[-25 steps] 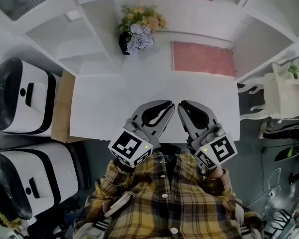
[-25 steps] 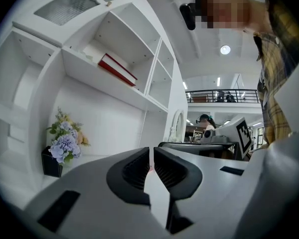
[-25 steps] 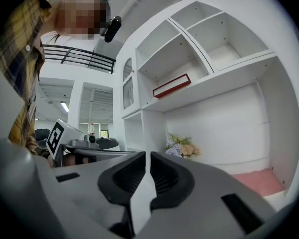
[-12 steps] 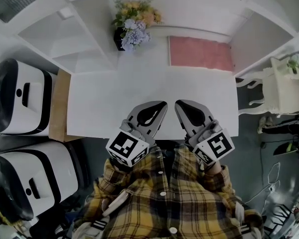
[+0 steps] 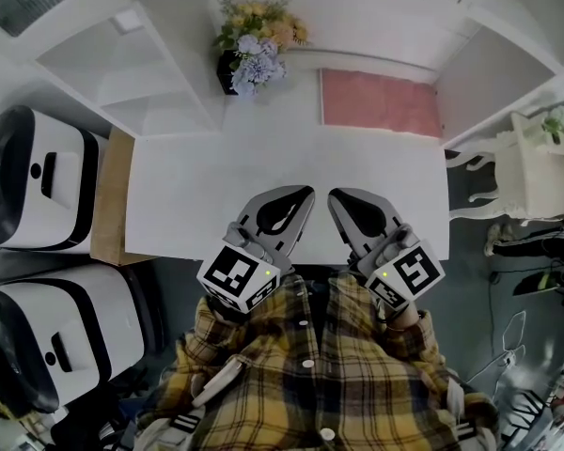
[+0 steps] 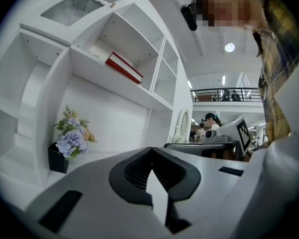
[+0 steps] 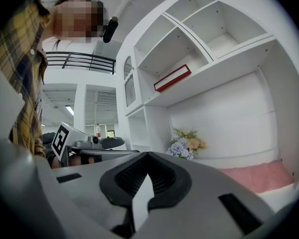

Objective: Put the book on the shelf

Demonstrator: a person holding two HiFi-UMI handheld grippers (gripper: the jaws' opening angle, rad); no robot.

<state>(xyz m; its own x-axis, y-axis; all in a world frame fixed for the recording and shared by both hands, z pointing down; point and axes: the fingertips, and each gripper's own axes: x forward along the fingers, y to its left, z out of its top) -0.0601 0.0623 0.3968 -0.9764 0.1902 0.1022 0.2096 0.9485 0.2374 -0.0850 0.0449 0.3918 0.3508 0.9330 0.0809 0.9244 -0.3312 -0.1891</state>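
Left gripper (image 5: 299, 197) and right gripper (image 5: 338, 199) are closed on nothing. The book (image 6: 123, 66) lies on the shelf (image 6: 102, 74), high beyond the fingertips, so placing looks done; nothing left to grasp

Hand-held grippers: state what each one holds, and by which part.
Nothing. The left hand-held gripper and the right hand-held gripper both have their jaws together with nothing between them; the red book lies on the shelf.

The red book (image 6: 124, 67) with a white edge lies flat on the board of an open upper compartment of the white shelf (image 6: 139, 91), its long side toward the front.
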